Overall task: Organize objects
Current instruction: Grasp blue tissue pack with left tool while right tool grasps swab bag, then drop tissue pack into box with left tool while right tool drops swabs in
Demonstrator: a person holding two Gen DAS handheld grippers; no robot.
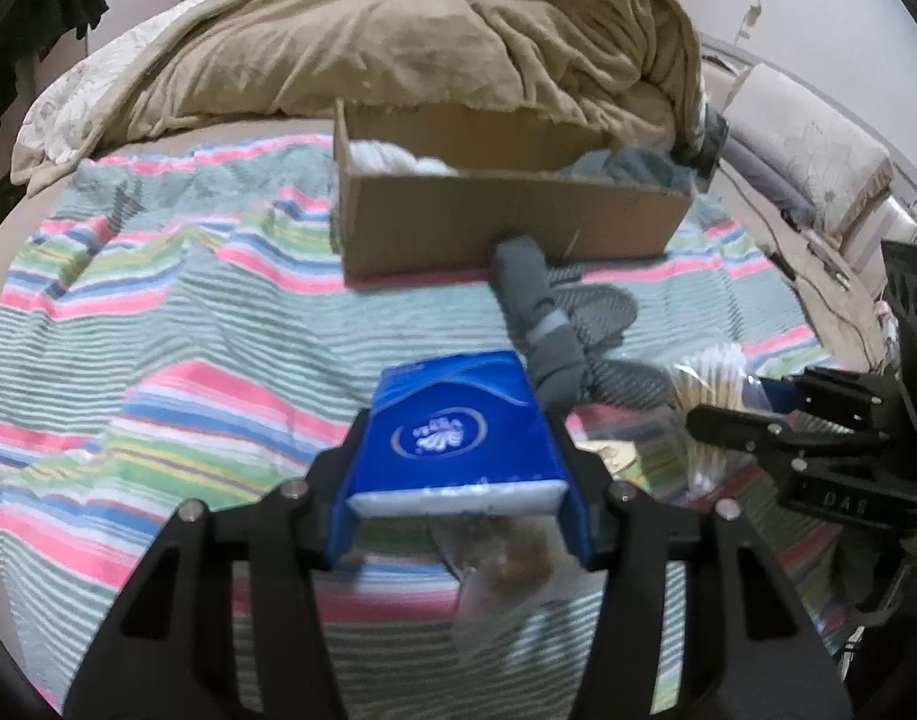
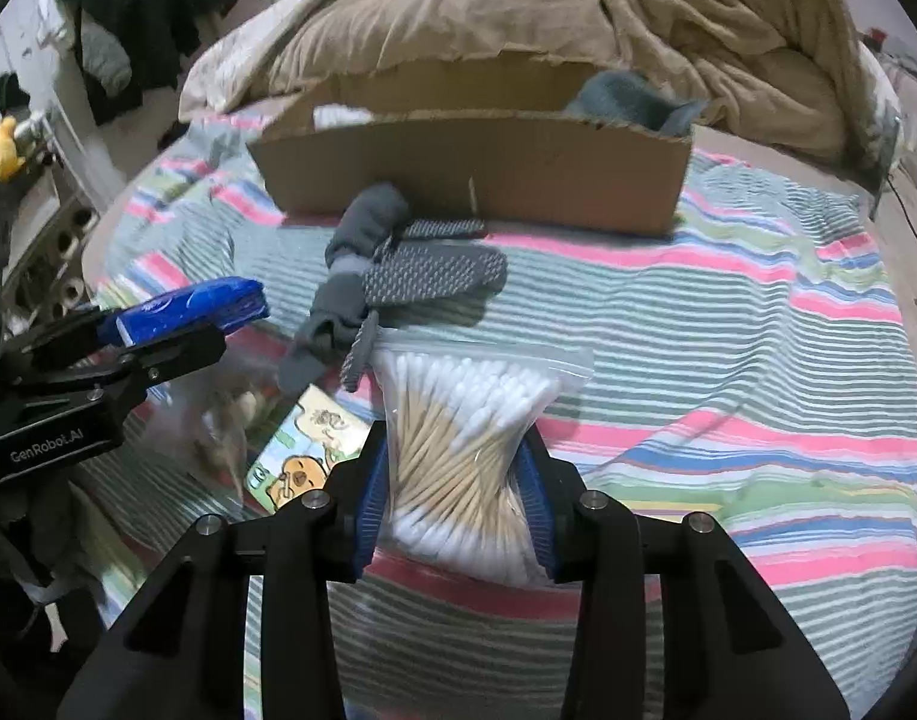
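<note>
My left gripper (image 1: 458,468) is shut on a blue tissue pack (image 1: 452,426) and holds it above the striped bedspread; it also shows in the right wrist view (image 2: 188,306). My right gripper (image 2: 455,480) is shut on a clear zip bag of cotton swabs (image 2: 464,426), seen in the left wrist view (image 1: 707,384) at the right. An open cardboard box (image 1: 506,222) lies ahead on the bed, with white and grey cloth inside. Grey socks (image 1: 554,324) lie in front of the box.
A clear bag with brownish items (image 2: 224,420) and a cartoon card (image 2: 302,456) lie under the left gripper. A tan blanket (image 1: 434,36) is heaped behind the box. Cables (image 1: 818,276) run along the bed's right side. Dark clothes (image 2: 152,6) hang at the left.
</note>
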